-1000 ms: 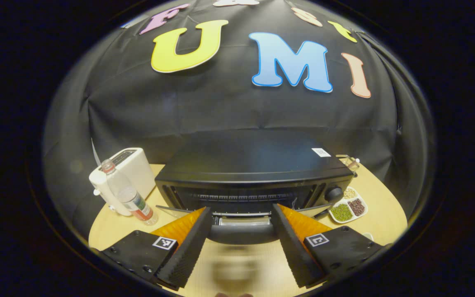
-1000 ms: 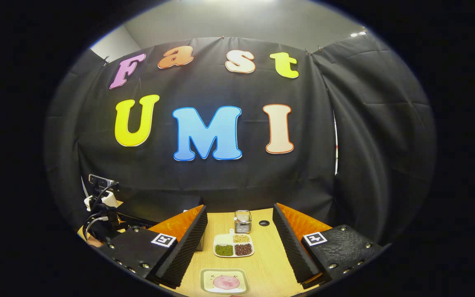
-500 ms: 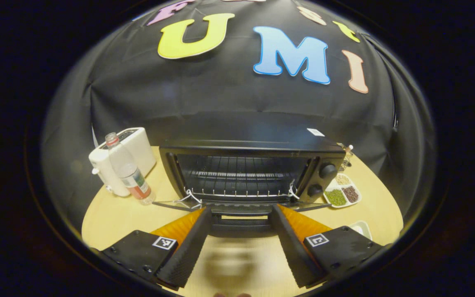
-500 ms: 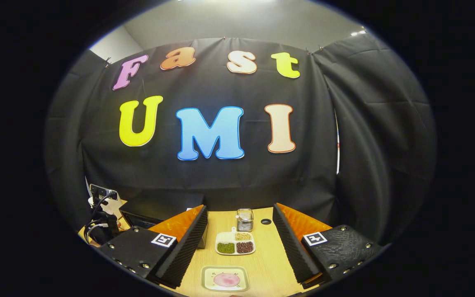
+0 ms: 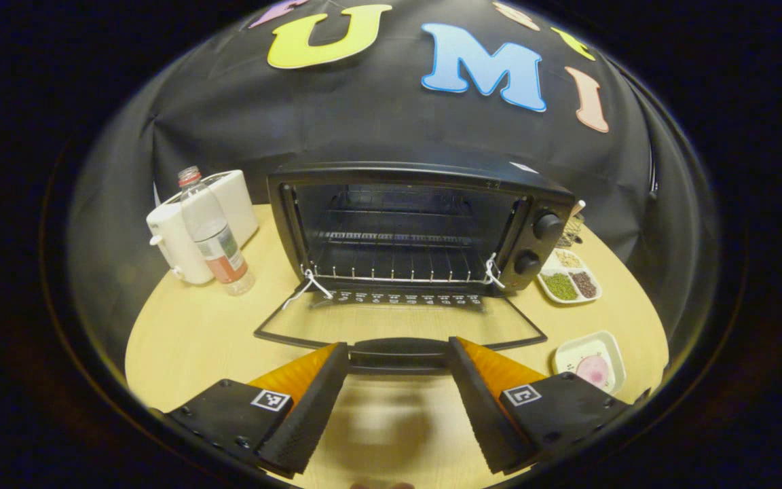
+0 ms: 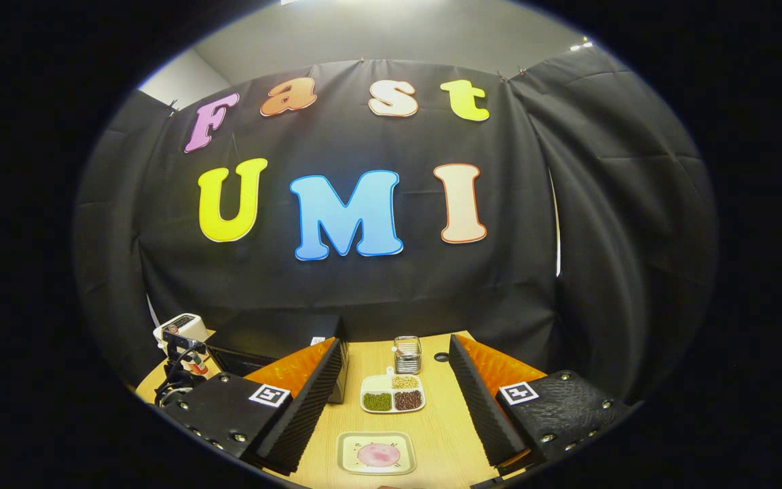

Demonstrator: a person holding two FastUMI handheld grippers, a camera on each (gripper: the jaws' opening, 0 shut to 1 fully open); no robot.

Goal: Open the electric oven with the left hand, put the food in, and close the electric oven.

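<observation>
The black electric oven (image 5: 418, 224) stands at the middle of the table with its glass door (image 5: 398, 319) folded down flat and the wire rack (image 5: 398, 261) bare. The door's handle (image 5: 398, 353) lies between the fingers of my left gripper (image 5: 398, 352), which stays open. The food, a pink slice on a small square plate (image 5: 591, 367), rests right of the door. In the right gripper view the same plate (image 6: 377, 454) lies just below my open right gripper (image 6: 395, 345), which holds nothing. The oven's dark body (image 6: 275, 336) sits left of it.
A white toaster (image 5: 187, 231) and a plastic bottle (image 5: 211, 234) stand left of the oven. A divided dish of beans (image 5: 569, 277) (image 6: 392, 396) and a small glass jar (image 6: 407, 353) are on its right. The round table's edge (image 5: 153, 319) curves close by.
The oven door has swung down from partly open to flat on the table, and my left gripper has drawn back with the handle between its fingers. The right gripper has hardly moved.
</observation>
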